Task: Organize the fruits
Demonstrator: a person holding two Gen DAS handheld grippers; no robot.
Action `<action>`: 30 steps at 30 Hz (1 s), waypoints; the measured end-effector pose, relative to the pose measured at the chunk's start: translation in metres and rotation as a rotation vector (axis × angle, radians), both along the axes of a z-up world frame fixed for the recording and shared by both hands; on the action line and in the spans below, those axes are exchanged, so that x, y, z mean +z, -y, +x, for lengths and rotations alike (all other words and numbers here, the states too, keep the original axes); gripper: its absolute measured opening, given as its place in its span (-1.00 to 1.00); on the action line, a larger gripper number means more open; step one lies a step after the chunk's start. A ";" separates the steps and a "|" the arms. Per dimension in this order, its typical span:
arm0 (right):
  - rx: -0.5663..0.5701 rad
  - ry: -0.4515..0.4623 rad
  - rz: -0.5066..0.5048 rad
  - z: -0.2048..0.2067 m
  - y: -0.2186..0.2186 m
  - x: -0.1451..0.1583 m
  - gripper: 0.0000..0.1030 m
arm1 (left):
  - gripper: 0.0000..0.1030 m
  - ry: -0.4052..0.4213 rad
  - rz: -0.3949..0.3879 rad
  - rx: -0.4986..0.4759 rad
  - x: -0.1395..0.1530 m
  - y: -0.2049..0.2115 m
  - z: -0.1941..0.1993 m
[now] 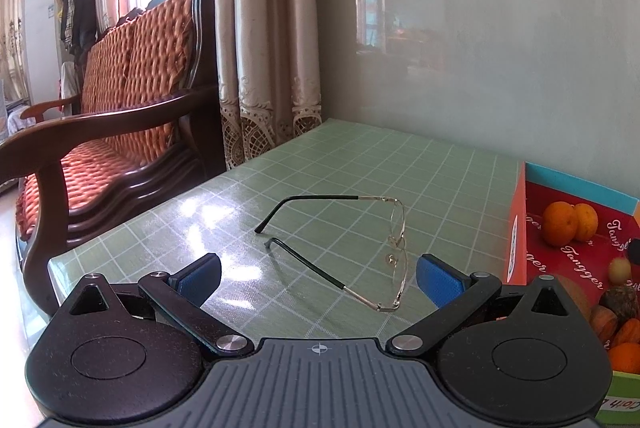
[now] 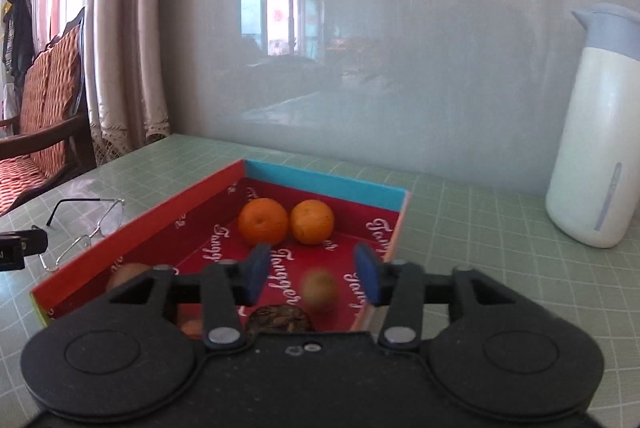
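- Currently we read the right claw (image 2: pixel 313 274) as partly open above the box (image 2: pixel 320 181); its blue pads (image 2: pixel 258 274) press on nothing.
- We see a small brownish fruit (image 2: pixel 319 290), blurred, between the pads and clear of both. Whether it rests on the box floor we cannot tell.
- We log two oranges (image 2: pixel 263 222) side by side, touching or nearly so, at the far end of the box near its blue wall.
- We note a dark, rough fruit (image 2: pixel 280 320) at the near end, partly hidden behind the claw body, and a brown rounded one (image 2: pixel 128 274) by the left wall, also partly hidden.
- We read the left claw (image 1: pixel 318 280) as wide open and empty, low over the table (image 1: pixel 360 163).
- We find the glasses (image 1: pixel 360 252) open on the table ahead of the left claw, lenses toward the box; one temple runs between the pads without touching either.
- We see from the left wrist that the box sits just right of the glasses, with more orange fruit (image 1: pixel 626 356) at its near end.
- We note a white jug (image 2: pixel 596 131) with a grey-blue lid upright on the table, right of the box and apart from it.
- We record a chair (image 1: pixel 120 115) with an orange cushion left of the table, by the curtain (image 1: pixel 264 27).
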State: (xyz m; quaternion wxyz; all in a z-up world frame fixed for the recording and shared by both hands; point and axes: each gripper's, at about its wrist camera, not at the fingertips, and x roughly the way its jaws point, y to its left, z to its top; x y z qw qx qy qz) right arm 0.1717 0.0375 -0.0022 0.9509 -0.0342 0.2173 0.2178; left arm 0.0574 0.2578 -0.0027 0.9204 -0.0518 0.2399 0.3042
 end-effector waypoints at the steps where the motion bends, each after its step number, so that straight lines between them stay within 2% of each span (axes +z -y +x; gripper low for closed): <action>1: -0.007 0.008 0.012 -0.001 0.003 0.003 0.03 | 0.99 0.002 -0.002 0.000 0.000 0.000 0.000; 4: -0.030 0.035 0.031 -0.005 0.013 0.008 0.42 | 0.99 0.013 -0.008 -0.009 0.002 0.002 0.000; 8: -0.076 0.031 0.051 -0.003 0.031 0.013 0.47 | 0.99 0.028 -0.018 -0.025 0.006 0.008 0.001; 10: -0.102 0.022 0.067 -0.002 0.044 0.016 0.63 | 0.99 0.029 -0.025 -0.033 0.007 0.011 0.002; 13: -0.134 0.002 0.085 0.000 0.063 0.018 0.75 | 0.99 0.034 -0.013 -0.039 0.009 0.019 0.004; 20: -0.167 -0.025 0.093 -0.010 0.102 0.023 0.75 | 0.99 0.044 -0.011 -0.124 0.015 0.058 0.009; 24: -0.169 0.020 0.032 -0.034 0.121 0.028 0.75 | 0.99 0.070 -0.008 -0.178 0.021 0.094 -0.004; 30: -0.168 0.061 0.008 -0.086 0.158 0.027 0.81 | 1.00 0.067 0.059 -0.255 0.032 0.148 -0.038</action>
